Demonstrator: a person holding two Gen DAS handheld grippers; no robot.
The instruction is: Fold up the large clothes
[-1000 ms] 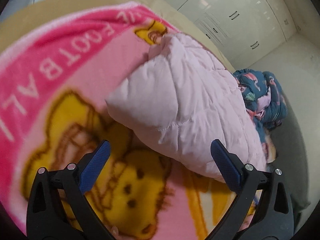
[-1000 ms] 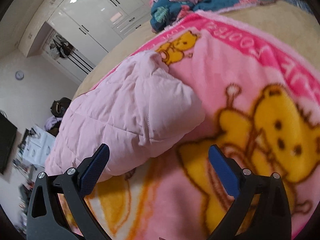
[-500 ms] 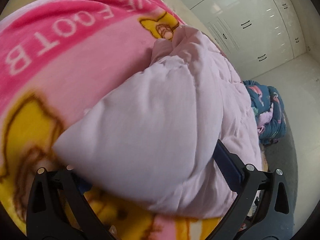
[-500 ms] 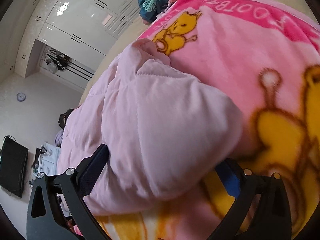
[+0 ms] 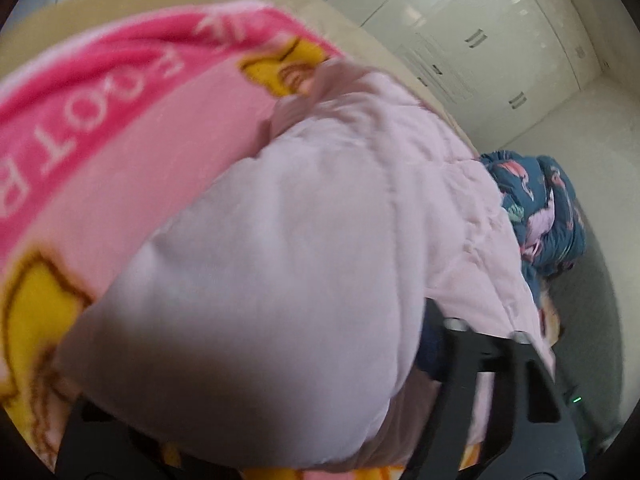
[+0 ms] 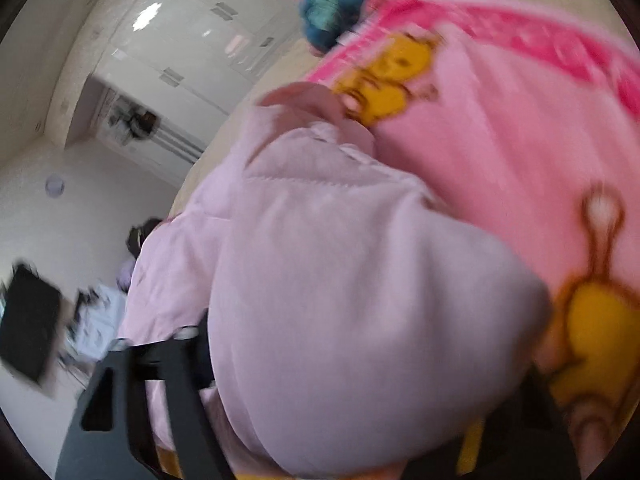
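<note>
A pale pink quilted jacket lies on a pink cartoon blanket. Its puffy near corner fills the space between the fingers of my left gripper. The left finger is hidden under the fabric and only the right finger shows. The jacket likewise bulges between the fingers of my right gripper in the right wrist view. There the left finger shows and the right one is covered. The jaws look closed in on the fabric in both views. The blanket lies to the right.
A dark blue patterned cloth pile lies beyond the jacket and shows in the right wrist view too. White wardrobe doors stand behind. A dark screen and clutter stand at the left below the bed.
Both grippers moved forward onto the jacket's near corner. The fabric now fills the space between the fingers and hides one finger of each. The jaws have narrowed on it.
</note>
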